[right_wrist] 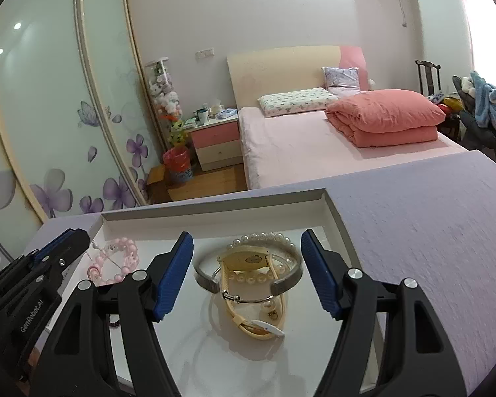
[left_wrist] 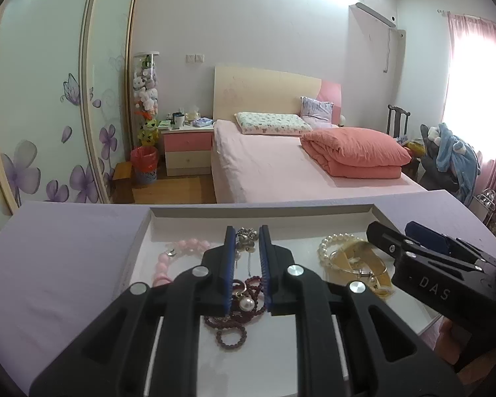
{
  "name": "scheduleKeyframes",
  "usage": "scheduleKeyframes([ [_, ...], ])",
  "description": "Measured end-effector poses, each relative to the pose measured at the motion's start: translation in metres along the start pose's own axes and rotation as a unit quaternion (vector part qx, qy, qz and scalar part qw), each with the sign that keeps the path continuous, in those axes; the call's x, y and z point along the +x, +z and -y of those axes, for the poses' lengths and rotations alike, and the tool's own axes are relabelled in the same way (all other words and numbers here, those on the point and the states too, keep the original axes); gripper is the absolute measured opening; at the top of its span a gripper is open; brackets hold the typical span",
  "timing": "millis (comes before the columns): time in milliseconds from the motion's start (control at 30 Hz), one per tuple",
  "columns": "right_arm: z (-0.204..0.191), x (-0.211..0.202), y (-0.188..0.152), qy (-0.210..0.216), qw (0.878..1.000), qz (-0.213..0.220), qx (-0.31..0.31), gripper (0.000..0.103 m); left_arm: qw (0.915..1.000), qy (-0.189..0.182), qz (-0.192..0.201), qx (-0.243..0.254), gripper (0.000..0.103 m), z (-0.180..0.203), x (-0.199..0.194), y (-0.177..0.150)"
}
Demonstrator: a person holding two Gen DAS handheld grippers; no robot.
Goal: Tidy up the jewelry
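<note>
Pink bead bracelet (right_wrist: pixel 115 259), pearl bracelet (right_wrist: pixel 264 238), perhaps a watch (right_wrist: pixel 248 259), heaped in tray (right_wrist: pixel 215 203).

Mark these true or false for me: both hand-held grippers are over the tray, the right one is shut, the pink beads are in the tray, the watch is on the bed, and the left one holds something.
1. Both hand-held grippers, left and right, hang over the white tray: true.
2. The right one is shut: false, it is wide open.
3. The pink bead bracelet lies in the tray: true.
4. The cream watch is on the bed: false, it lies in the tray.
5. The left one holds something: false, its fingers are apart above the dark red beads.
</note>
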State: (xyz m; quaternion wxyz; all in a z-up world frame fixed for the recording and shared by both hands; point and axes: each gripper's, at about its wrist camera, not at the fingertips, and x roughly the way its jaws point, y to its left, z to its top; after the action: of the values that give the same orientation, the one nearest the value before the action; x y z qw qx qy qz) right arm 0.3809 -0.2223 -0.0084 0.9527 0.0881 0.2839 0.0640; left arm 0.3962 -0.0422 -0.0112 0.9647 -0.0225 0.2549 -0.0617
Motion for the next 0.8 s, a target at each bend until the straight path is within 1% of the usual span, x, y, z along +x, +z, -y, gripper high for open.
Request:
scheduleKeyframes([
  [33,0.0,-0.002,0.0,0.005,1.0,0.002,0.001,0.079,1.0,0.0,-0.001,-0.002,0.017,0.0,0.001,-0.001],
  [67,0.0,-0.005,0.001,0.007,1.0,0.005,0.003,0.083,1.0,0.0,-0.002,-0.002,0.023,0.0,0.001,-0.001],
  [100,0.001,-0.007,0.002,0.01,1.0,0.008,0.004,0.083,1.0,0.001,-0.002,-0.002,0.031,-0.001,0.001,-0.001],
  [267,0.01,-0.019,0.007,0.016,0.999,0.02,0.024,0.083,0.9998,0.007,0.002,-0.017,0.042,-0.012,-0.007,0.0],
  [433,0.014,-0.027,0.008,0.015,0.999,0.026,0.03,0.083,0.9993,0.016,0.005,-0.034,0.044,-0.026,-0.017,0.003],
  [500,0.012,-0.032,0.006,0.016,0.999,0.027,0.027,0.083,0.9992,0.02,0.007,-0.035,0.049,-0.03,-0.023,0.002],
  [600,0.006,-0.042,0.003,0.021,0.999,0.031,0.02,0.083,0.999,0.019,0.01,-0.039,0.052,-0.034,-0.034,0.0],
  [633,0.004,-0.045,0.002,0.022,0.999,0.033,0.017,0.085,0.9989,0.019,0.011,-0.041,0.053,-0.035,-0.041,-0.001],
  [700,0.0,-0.057,-0.001,0.027,0.999,0.038,0.012,0.089,0.9987,0.017,0.017,-0.044,0.062,-0.037,-0.055,-0.004],
  [733,-0.002,-0.062,-0.003,0.03,0.999,0.041,0.009,0.092,0.9986,0.016,0.021,-0.046,0.064,-0.038,-0.063,-0.006],
  [767,-0.004,-0.071,-0.005,0.032,0.998,0.045,0.006,0.096,0.9985,0.014,0.024,-0.046,0.069,-0.039,-0.069,-0.008],
  [800,-0.006,-0.08,-0.007,0.035,0.998,0.048,0.003,0.097,0.9984,0.011,0.029,-0.046,0.076,-0.039,-0.08,-0.011],
])
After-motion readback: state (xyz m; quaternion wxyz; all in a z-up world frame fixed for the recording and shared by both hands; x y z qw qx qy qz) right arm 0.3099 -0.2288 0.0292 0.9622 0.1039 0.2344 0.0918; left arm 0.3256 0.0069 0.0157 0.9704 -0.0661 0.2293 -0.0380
